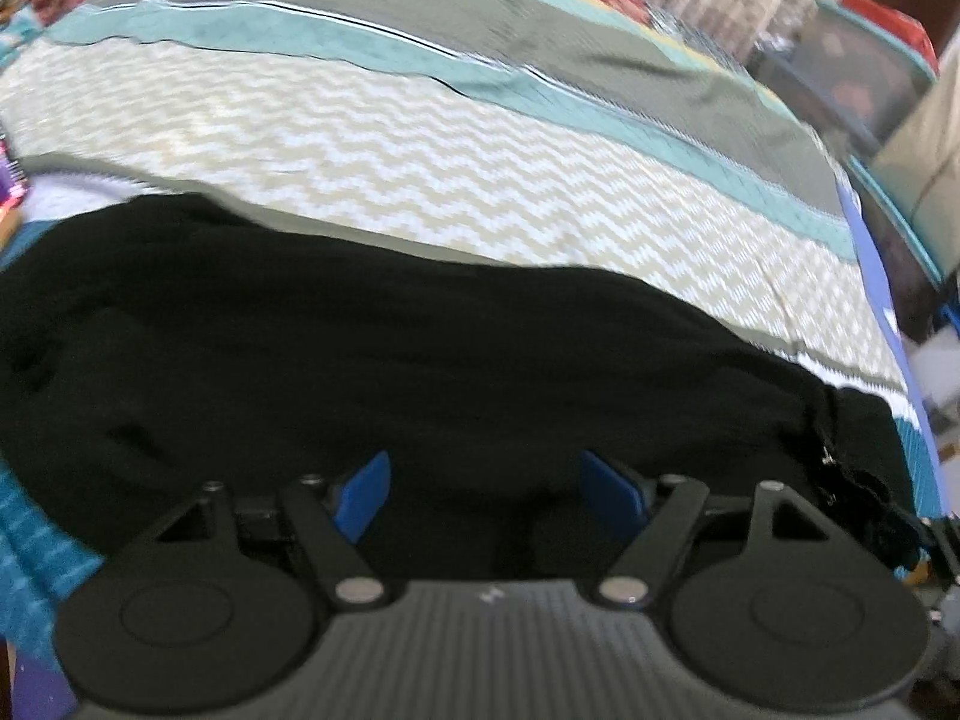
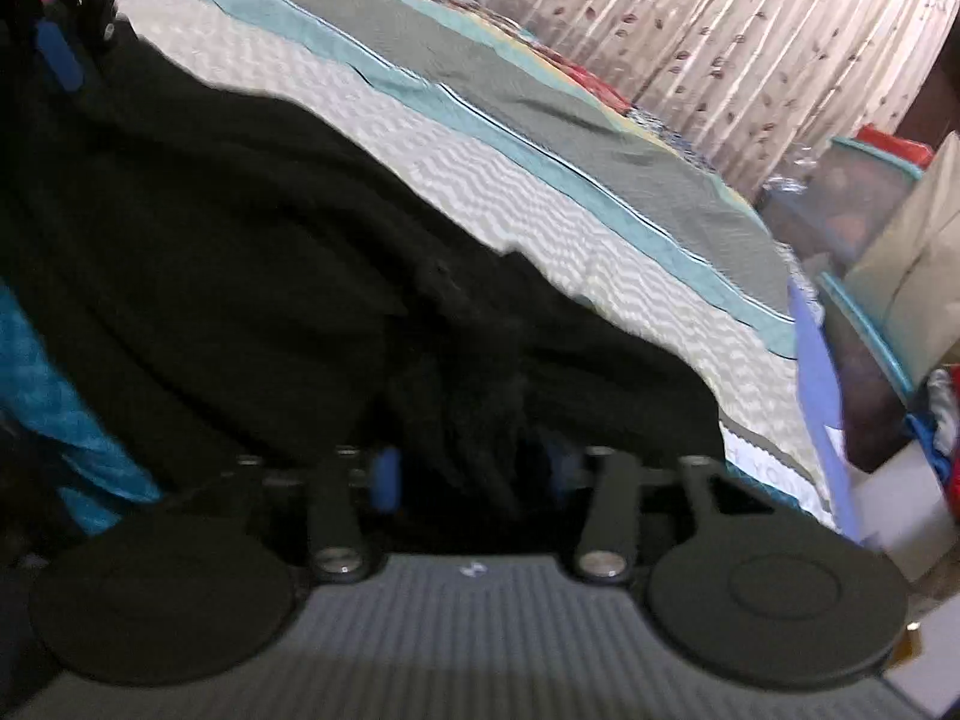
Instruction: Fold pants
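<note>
The black pants (image 1: 360,348) lie across the near side of a bed, on a chevron-patterned cover (image 1: 420,168). My left gripper (image 1: 486,492) is open, its blue pads (image 1: 363,498) wide apart just over the near edge of the cloth. In the right wrist view the pants (image 2: 240,276) fill the left and centre. My right gripper (image 2: 474,474) is open, with bunched black cloth between its blue pads (image 2: 384,477). The left gripper (image 2: 60,54) shows at the top left of that view, over the pants.
The bed cover has teal and grey stripes (image 1: 480,30) further back. The bed's right edge (image 2: 810,348) drops off to stacked bins and boxes (image 2: 870,192). A patterned curtain (image 2: 720,18) hangs behind the bed. A teal cloth (image 2: 42,372) lies at the near left.
</note>
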`<state>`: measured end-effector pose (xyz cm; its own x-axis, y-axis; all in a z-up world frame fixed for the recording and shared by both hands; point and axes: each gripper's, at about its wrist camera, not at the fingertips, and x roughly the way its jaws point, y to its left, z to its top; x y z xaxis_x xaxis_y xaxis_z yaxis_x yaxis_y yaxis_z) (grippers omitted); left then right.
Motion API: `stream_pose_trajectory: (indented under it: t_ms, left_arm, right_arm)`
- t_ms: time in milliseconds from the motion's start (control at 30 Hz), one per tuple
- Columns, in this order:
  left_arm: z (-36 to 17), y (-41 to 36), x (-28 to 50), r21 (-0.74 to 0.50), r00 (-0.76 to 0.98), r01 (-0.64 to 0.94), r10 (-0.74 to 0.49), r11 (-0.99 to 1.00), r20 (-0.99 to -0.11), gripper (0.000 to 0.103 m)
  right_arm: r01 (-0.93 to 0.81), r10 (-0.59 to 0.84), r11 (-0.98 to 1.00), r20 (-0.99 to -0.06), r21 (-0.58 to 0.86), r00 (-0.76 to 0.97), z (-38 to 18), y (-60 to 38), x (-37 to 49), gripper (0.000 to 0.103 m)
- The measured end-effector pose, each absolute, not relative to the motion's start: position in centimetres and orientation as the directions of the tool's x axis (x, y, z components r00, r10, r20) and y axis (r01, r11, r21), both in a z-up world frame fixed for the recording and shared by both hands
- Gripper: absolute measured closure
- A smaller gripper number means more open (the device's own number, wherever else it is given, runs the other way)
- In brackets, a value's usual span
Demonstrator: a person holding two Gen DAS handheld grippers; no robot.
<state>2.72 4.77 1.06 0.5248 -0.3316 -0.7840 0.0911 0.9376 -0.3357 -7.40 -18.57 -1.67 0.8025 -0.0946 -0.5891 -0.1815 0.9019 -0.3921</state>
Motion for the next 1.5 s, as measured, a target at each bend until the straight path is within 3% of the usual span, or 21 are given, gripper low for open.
stream_pose_trajectory:
  t_ms: [200, 300, 367, 400, 467, 633, 800, 933, 967, 1033, 1067, 1100, 1233, 1300, 1400, 1500]
  left_arm:
    - [2.6, 10.2, 0.2, -0.359, 0.614, 0.019, -0.294, 0.933, -0.732, 0.024]
    - [2.8, 13.0, -0.7, -0.356, 0.648, -0.043, -0.245, 0.934, -0.721, 0.02]
    - [2.7, 15.4, -1.2, -0.371, 0.659, -0.101, -0.217, 0.923, -0.72, 0.015]
    - [2.5, 16.6, -1.4, -0.376, 0.664, -0.135, -0.198, 0.917, -0.721, 0.013]
    - [2.1, 19.0, -1.7, -0.4, 0.673, -0.196, -0.174, 0.895, -0.719, 0.012]
    - [-0.4, 23.7, -0.9, -0.531, 0.669, -0.281, -0.233, 0.8, -0.705, 0.004]
    - [-2.8, 24.8, 1.9, -0.608, 0.675, -0.285, -0.295, 0.741, -0.676, 0.0]
    - [-3.9, 24.6, 3.7, -0.611, 0.682, -0.27, -0.3, 0.744, -0.666, 0.0]
    - [-4.0, 24.5, 4.0, -0.614, 0.689, -0.266, -0.299, 0.743, -0.66, 0.002]
    - [-4.1, 24.4, 4.3, -0.617, 0.698, -0.243, -0.307, 0.749, -0.647, 0.027]
    - [-4.1, 24.3, 4.3, -0.608, 0.695, -0.241, -0.303, 0.756, -0.652, 0.046]
    - [-4.0, 24.1, 4.5, -0.596, 0.698, -0.239, -0.291, 0.767, -0.655, 0.054]
    - [-3.0, 23.0, 3.9, -0.556, 0.72, -0.193, -0.268, 0.809, -0.64, 0.063]
    - [-1.7, 21.3, 3.3, -0.505, 0.744, -0.133, -0.251, 0.853, -0.62, 0.065]
    - [0.4, 17.5, 2.7, -0.418, 0.781, -0.005, -0.258, 0.908, -0.569, 0.069]
    - [2.4, 13.0, 2.1, -0.335, 0.792, 0.152, -0.318, 0.93, -0.521, 0.073]
  right_arm:
    - [-0.137, 0.121, 0.991, -0.551, 0.013, 0.826, 2.3, -22.1, -7.0, 0.049]
    - [-0.027, 0.139, 0.982, -0.619, 0.187, 0.773, 0.2, -23.0, -4.6, 0.056]
    - [0.106, 0.06, 0.978, -0.736, 0.177, 0.674, -2.6, -23.1, -1.9, 0.056]
    - [0.123, 0.04, 0.979, -0.742, 0.163, 0.669, -3.0, -22.9, -1.7, 0.056]
    - [0.128, 0.017, 0.982, -0.735, 0.14, 0.678, -1.6, -22.1, -1.8, 0.056]
    - [0.091, 0.017, 0.985, -0.596, 0.15, 0.803, 3.2, -20.2, -3.7, 0.052]
    - [-0.082, 0.281, 0.94, -0.618, 0.33, 0.735, 3.4, -14.4, 2.0, 0.054]
    - [-0.208, 0.503, 0.855, -0.658, 0.476, 0.561, 0.6, -5.6, 7.5, 0.072]
    - [-0.229, 0.536, 0.837, -0.661, 0.496, 0.525, -0.1, -3.3, 8.9, 0.076]
    - [-0.251, 0.587, 0.806, -0.668, 0.536, 0.458, -1.3, 0.7, 11.4, 0.079]
    - [-0.247, 0.605, 0.793, -0.673, 0.557, 0.425, -2.0, 2.3, 13.0, 0.08]
    - [-0.233, 0.622, 0.78, -0.678, 0.581, 0.391, -2.7, 3.8, 14.2, 0.081]
    - [-0.081, 0.648, 0.753, -0.716, 0.653, 0.26, -6.5, 8.1, 18.0, 0.082]
    - [-0.03, 0.668, 0.729, -0.702, 0.684, 0.249, -7.5, 8.9, 18.6, 0.091]
    - [-0.022, 0.69, 0.707, -0.683, 0.707, 0.239, -7.0, 8.1, 18.4, 0.091]
    - [0.003, 0.74, 0.624, -0.592, 0.781, 0.319, -6.0, 4.0, 17.0, 0.085]
